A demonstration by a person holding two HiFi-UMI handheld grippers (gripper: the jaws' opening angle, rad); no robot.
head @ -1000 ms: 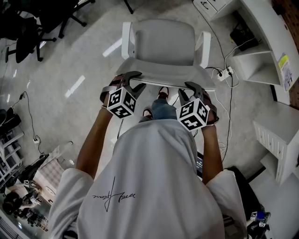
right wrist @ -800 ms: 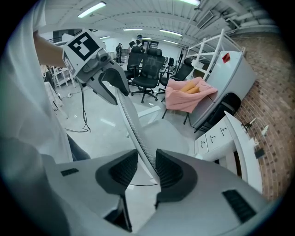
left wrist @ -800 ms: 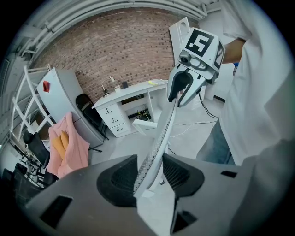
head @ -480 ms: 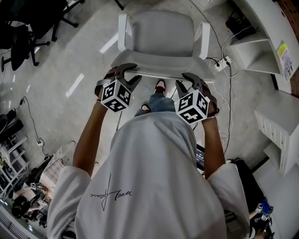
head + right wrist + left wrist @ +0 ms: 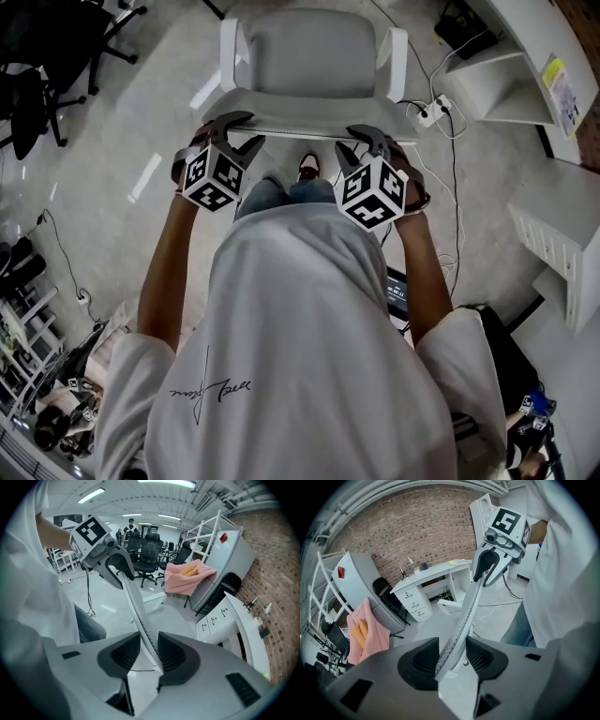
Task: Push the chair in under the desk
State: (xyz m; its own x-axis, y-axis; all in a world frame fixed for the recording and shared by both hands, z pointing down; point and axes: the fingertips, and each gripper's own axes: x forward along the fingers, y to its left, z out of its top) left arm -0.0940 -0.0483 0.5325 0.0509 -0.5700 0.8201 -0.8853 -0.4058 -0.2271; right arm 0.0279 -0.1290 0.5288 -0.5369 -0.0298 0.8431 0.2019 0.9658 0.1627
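Left of the chair's [image 5: 314,56] midline, your left gripper [image 5: 232,131] straddles the top rim of the backrest [image 5: 300,127]. Its jaws are opening a touch with the rim between them. The pads look to meet both faces, though this close I can't swear to it. That forearm reaches forward from your shoulder, nearly straight.

The chair stands directly in front of you, seat facing away, out on open floor. Expect it to roll easily and feel light for its size. The mesh back is thin and will probably flex, so take it at the stiff rim out toward the corners, not mid-span.

Right of the midline, your right gripper [image 5: 361,142] is clamped on the same rim, and the arm mirrors the other.

Farther right of the chair lie a power strip [image 5: 433,110] and loose cables — the chair's base could snag there — and beyond them stands the white desk [image 5: 436,575].
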